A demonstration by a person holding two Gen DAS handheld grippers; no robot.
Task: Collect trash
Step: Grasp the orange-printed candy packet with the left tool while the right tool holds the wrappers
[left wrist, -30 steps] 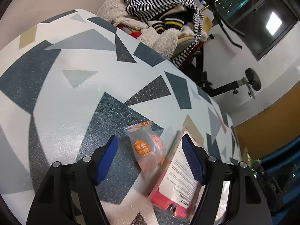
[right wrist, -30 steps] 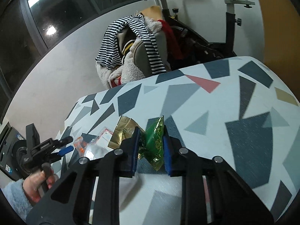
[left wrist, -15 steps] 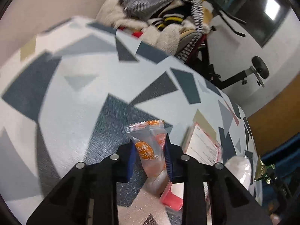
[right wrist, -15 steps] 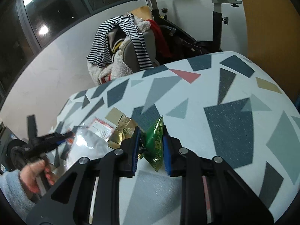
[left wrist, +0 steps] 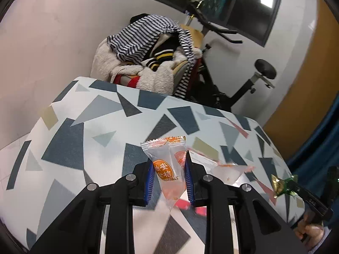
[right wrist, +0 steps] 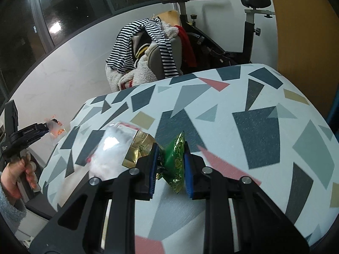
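Observation:
In the left wrist view my left gripper [left wrist: 168, 166] is shut on a clear wrapper with an orange label [left wrist: 167, 165], held up above the patterned table [left wrist: 89, 127]. In the right wrist view my right gripper [right wrist: 170, 156] is shut on a green foil wrapper [right wrist: 177, 158] with crumpled gold foil [right wrist: 139, 148] bunched at its left side. On the table lie a clear plastic bag with white contents [right wrist: 110, 150] and a red-edged packet [left wrist: 201, 158]. The left gripper [right wrist: 45, 128] shows far left in the right wrist view, off the table's edge, wrapper in its tips.
Behind the table stands a chair heaped with striped and fleecy clothes [left wrist: 148, 59], and an exercise bike [right wrist: 250, 33] beside it. A white wall runs behind, an orange panel [left wrist: 307, 97] at the right. A hand [right wrist: 14, 180] grips the left tool's handle.
My left gripper shut on the orange-label wrapper and lifted it off the table, rolling as it rose. My right gripper slid across the table, still holding the green wrapper.

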